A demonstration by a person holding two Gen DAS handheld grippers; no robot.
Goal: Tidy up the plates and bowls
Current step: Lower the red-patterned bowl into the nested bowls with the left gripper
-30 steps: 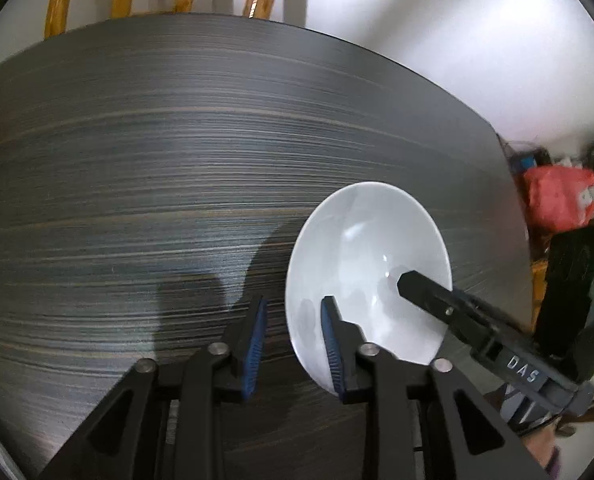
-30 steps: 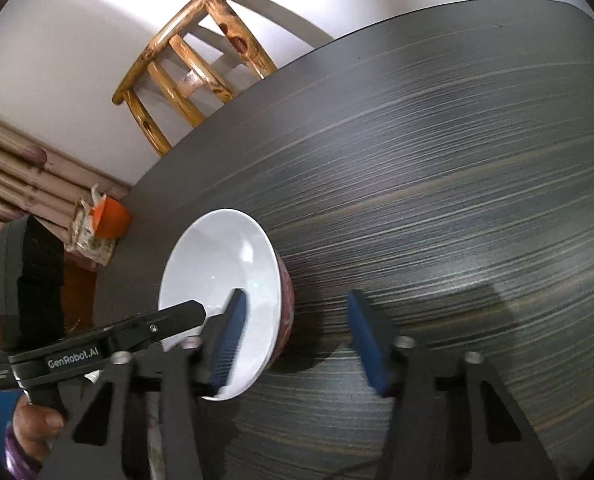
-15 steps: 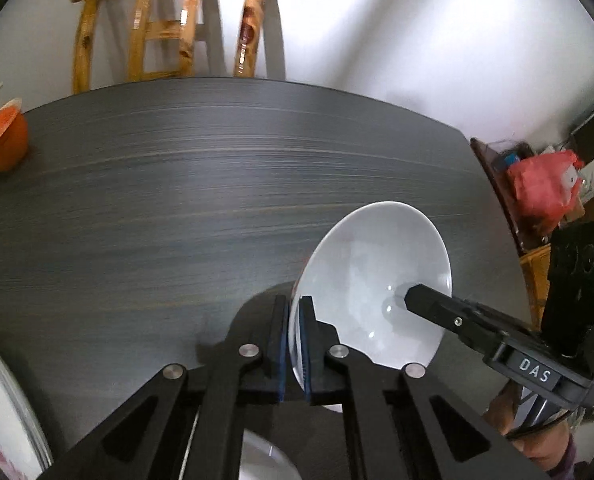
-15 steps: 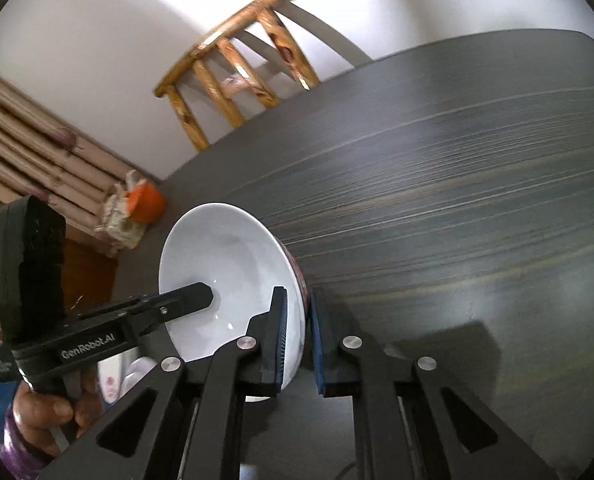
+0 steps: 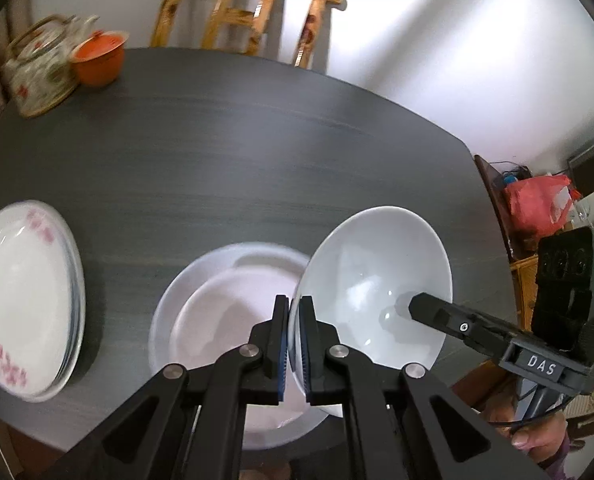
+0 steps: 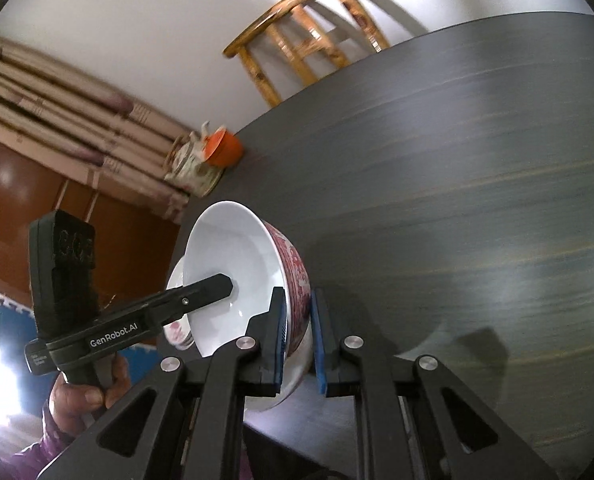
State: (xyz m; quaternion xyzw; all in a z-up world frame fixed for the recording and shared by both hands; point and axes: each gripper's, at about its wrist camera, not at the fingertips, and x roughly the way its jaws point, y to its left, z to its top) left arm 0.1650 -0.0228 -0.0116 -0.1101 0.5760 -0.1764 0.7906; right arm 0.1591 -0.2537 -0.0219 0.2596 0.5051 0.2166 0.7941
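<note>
Both grippers carry one bowl [image 5: 373, 280] above the table [image 5: 257, 152].
Left gripper [image 5: 293, 340] and right gripper [image 6: 299, 336] jaws clamp opposite rims; keep it level, lower onto the bowl stack [image 5: 225, 320] at 9 o'clock.

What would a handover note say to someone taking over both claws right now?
Left claw: shut on the near rim of the bowl.
Right claw: shut on the same bowl's opposite rim; the bowl is held tilted off the table.
Another white bowl sits just below and beside it; the plate stack lies at the table's left edge.
Done: bowl gripped by both claws.
Left: probably nest it into the lower bowl, then release.
</note>
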